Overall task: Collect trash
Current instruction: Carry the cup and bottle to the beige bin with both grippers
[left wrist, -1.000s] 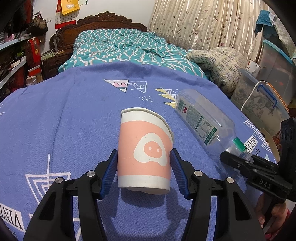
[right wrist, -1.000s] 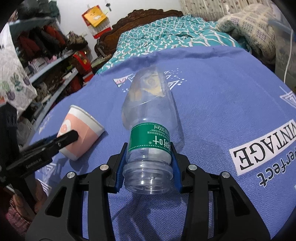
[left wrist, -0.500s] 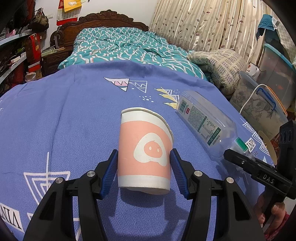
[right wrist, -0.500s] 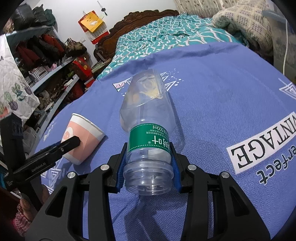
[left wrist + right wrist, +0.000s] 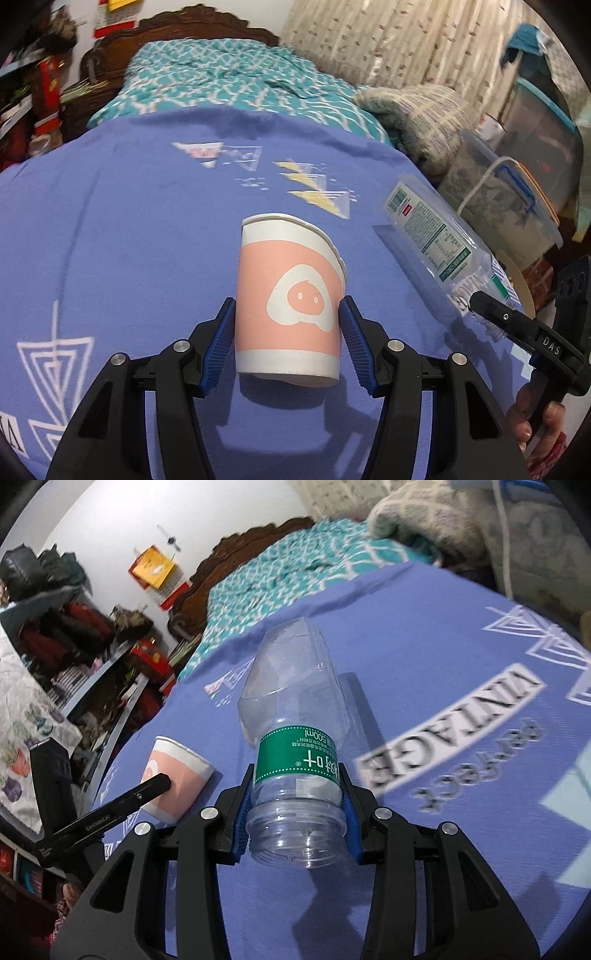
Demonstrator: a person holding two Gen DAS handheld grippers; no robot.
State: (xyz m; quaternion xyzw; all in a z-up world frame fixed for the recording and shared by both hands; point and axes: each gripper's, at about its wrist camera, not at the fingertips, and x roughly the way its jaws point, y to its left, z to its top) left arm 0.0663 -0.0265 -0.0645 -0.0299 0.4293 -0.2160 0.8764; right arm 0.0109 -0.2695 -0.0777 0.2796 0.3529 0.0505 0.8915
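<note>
Left gripper (image 5: pixel 287 343) clamped on paper cup (image 5: pixel 290 306), held between both pads above blue bedsheet (image 5: pixel 110 229). Right gripper (image 5: pixel 297 812) clamped on empty plastic bottle (image 5: pixel 295 746), base toward camera, neck hidden beyond.

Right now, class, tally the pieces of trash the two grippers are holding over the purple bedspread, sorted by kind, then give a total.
Paper cups: 1, the pink-and-white paper cup clamped in the left gripper.
Plastic bottles: 1, the clear plastic bottle with a green label, clamped in the right gripper.
Total: 2
</note>
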